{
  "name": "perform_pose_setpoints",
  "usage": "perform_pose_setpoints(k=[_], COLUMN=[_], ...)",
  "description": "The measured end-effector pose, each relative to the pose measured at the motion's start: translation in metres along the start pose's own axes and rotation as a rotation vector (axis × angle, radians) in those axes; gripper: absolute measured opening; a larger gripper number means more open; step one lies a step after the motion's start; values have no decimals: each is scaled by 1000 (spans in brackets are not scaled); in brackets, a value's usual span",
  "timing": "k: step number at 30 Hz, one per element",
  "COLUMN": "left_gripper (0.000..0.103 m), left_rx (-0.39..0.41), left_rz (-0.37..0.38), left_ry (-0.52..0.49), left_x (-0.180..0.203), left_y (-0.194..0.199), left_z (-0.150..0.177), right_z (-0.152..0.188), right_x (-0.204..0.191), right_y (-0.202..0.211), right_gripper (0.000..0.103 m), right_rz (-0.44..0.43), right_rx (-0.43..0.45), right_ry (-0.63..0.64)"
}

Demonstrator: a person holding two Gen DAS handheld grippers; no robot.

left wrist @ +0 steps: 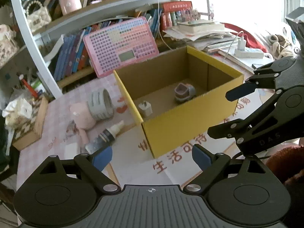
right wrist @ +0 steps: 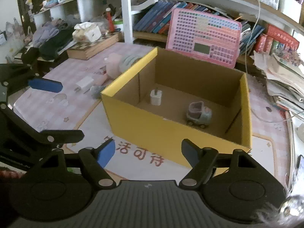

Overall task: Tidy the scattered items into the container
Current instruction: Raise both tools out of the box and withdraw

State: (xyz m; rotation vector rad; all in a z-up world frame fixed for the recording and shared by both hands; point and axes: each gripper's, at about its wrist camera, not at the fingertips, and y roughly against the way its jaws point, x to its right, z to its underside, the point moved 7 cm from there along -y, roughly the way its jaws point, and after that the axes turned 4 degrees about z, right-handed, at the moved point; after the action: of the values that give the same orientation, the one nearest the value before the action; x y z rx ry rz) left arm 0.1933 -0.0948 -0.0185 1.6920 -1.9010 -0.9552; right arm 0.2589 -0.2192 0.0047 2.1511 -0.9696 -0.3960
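A yellow cardboard box (left wrist: 190, 125) (right wrist: 144, 125) stands open on the table. Inside lie a white charger plug (left wrist: 145, 109) (right wrist: 156, 97) and a small toy car (left wrist: 184, 92) (right wrist: 199, 114). Left of the box lie a tape roll (left wrist: 100, 104), a pink plush toy (left wrist: 81, 115), a small bottle (left wrist: 106, 134) and a white adapter (right wrist: 84, 83). My left gripper (left wrist: 152, 157) is open and empty, in front of the box. My right gripper (right wrist: 148, 152) is open and empty, near the box's front wall; it shows at the right of the left wrist view (left wrist: 222, 114).
A pink button board (left wrist: 119, 45) (right wrist: 204, 38) leans against the bookshelf behind the box. A wooden box with tissues (right wrist: 91, 45) sits at the back left. Stacked papers (right wrist: 285, 83) lie to the right. A mat with red characters (left wrist: 171, 159) covers the table.
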Motion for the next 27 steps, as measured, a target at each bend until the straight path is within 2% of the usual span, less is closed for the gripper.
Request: perform_pose_setpoints(k=[8,11,20,27], left_gripper=[93,93,93,93], left_rx=[-42,-50,-41,-45], left_rz=[-8,2,60,106], left_ry=[50,73,6,-39], left_x=[-20,-33,-73,-99], left_y=[9,10,10,8], left_z=[30,37,39,48], right_z=[3,2,-16,-27], right_x=[-33,-47,-83,-107], right_y=[-16,-20,-29,-39], right_gripper=[63,62,62,58], right_rz=[-61,-67,-28,15], right_rx=[-64,-80,-81,-82], right_ry=[24,41,-5,-60])
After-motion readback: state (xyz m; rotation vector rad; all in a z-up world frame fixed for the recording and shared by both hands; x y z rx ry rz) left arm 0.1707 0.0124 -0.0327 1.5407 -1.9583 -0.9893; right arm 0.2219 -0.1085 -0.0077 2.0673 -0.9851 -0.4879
